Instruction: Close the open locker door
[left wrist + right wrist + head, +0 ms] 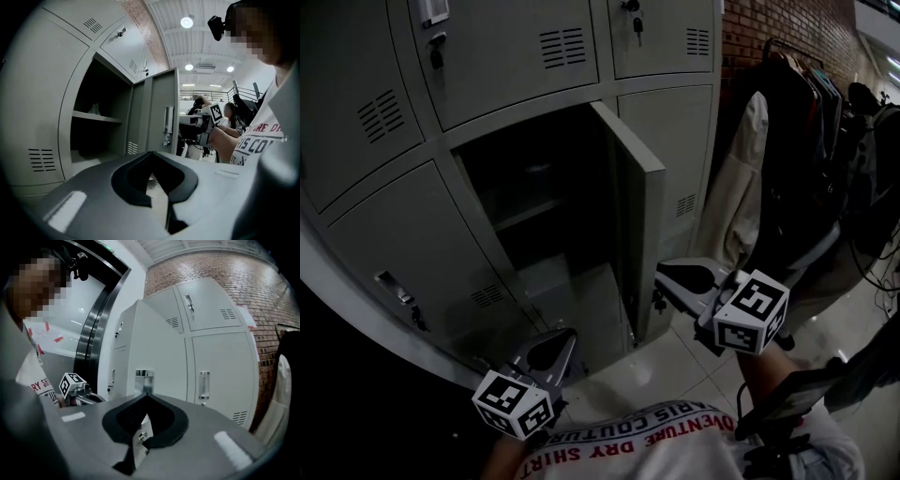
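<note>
The open locker door (630, 202) is grey metal and swings out to the right of its dark compartment (534, 187), which has a shelf (523, 214) inside. In the head view my right gripper (673, 277) is shut and sits just right of the door's outer face, close to the handle (657, 301). The right gripper view shows the door (150, 348) and its chrome handle (144, 376) directly ahead of the right gripper (146, 401). My left gripper (551, 349) is shut and low, in front of the compartment. In its own view the left gripper (154, 161) faces the door (159, 117).
Closed grey lockers (497, 52) surround the open one. A rack of hanging coats (787, 141) stands close on the right by a brick wall. Pale floor tiles (675, 370) lie below the door.
</note>
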`<action>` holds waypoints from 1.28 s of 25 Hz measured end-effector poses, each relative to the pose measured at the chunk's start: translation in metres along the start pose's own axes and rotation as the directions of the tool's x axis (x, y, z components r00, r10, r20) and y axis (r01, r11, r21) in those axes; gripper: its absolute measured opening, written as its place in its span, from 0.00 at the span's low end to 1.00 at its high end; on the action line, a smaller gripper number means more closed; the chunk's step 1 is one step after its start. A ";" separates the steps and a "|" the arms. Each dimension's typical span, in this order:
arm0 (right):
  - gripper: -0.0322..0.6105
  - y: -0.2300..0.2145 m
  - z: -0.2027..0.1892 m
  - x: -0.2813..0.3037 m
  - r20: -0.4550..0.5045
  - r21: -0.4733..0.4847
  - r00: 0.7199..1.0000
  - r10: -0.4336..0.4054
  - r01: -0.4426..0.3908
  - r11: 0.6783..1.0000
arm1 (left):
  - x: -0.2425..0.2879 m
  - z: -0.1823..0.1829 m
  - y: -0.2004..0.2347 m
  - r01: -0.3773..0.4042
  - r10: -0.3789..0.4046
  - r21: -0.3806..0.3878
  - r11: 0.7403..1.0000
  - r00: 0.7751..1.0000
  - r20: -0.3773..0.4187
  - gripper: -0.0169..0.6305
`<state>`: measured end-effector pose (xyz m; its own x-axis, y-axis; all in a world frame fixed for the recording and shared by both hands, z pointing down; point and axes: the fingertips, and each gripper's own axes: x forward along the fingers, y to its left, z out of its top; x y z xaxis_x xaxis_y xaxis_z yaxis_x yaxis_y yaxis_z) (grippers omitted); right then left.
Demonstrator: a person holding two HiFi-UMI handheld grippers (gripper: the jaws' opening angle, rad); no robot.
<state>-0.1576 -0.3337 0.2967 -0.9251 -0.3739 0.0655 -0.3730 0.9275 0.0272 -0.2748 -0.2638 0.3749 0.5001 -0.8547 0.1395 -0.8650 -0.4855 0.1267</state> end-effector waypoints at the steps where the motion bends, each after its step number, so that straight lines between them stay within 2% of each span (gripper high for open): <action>1: 0.04 0.006 0.000 0.008 -0.002 -0.009 1.000 0.020 -0.020 1.000 | -0.004 0.000 0.004 -0.011 0.011 -0.005 1.000 1.000 0.002 0.03; 9: 0.04 0.044 -0.006 0.077 -0.034 -0.061 0.988 0.148 -0.150 0.987 | -0.035 -0.004 0.046 -0.110 0.110 -0.043 0.993 0.994 0.011 0.03; 15: 0.04 0.054 -0.006 0.136 -0.028 -0.015 0.973 0.228 -0.228 0.973 | -0.053 -0.003 0.064 -0.160 0.163 -0.074 0.984 0.986 0.029 0.03; 21: 0.04 0.057 -0.005 0.188 -0.053 -0.025 0.962 0.268 -0.269 0.963 | -0.064 -0.007 0.075 -0.199 0.203 -0.093 0.975 0.978 0.035 0.03; 26: 0.04 0.043 -0.008 0.224 -0.068 0.046 0.960 0.270 -0.267 0.962 | -0.072 -0.007 0.085 -0.242 0.248 -0.116 0.963 0.968 0.036 0.03; 32: 0.04 0.011 -0.014 0.247 -0.068 0.115 0.978 0.195 -0.187 0.976 | -0.073 -0.002 0.093 -0.250 0.260 -0.127 0.960 0.964 0.062 0.03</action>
<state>-0.3892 -0.4156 0.3268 -0.9731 -0.1850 0.1369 -0.1994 0.9748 -0.1000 -0.3913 -0.2466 0.3781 0.2549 -0.9611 0.1065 -0.9503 -0.2286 0.2115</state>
